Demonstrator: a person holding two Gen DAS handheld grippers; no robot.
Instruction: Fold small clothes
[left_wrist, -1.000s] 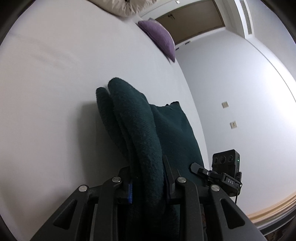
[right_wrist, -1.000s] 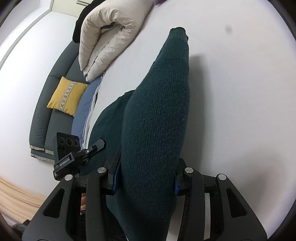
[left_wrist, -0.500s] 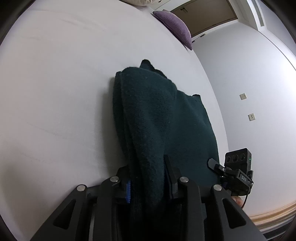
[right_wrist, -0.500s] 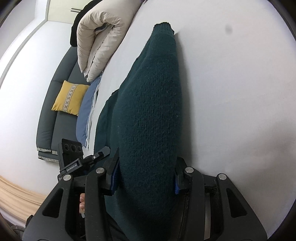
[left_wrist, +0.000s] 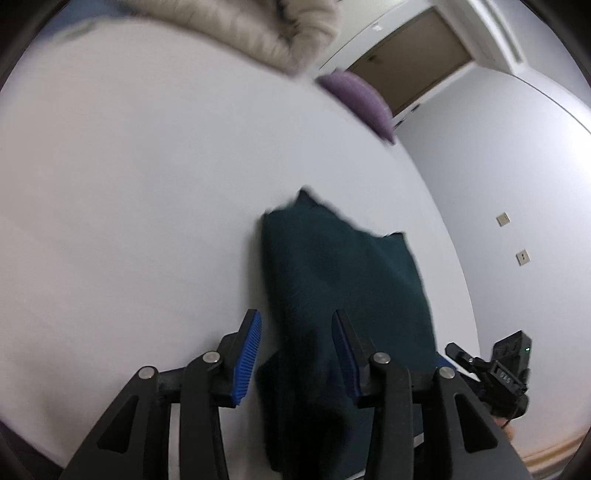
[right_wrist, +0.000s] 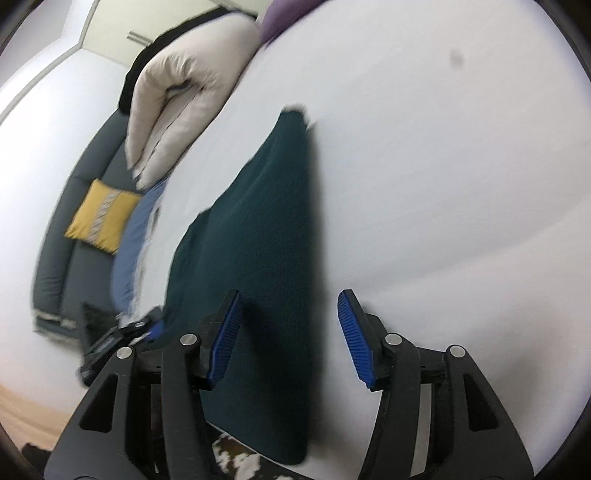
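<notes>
Seemingly folded, dark-green knit garment (right_wrist: 266, 229) lies flat.

No text, label or number can be read in either view.

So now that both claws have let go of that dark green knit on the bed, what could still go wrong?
The green knit still lies between the open pads of the left gripper and right gripper, whose jaws have just been opening. Pulling back carelessly could snag the knit and undo the fold. Its near edge also sits close to the edge of the white bed, so a tug might drag it off. The upper layer looks slightly skewed in the left view, though blur makes that uncertain.
</notes>
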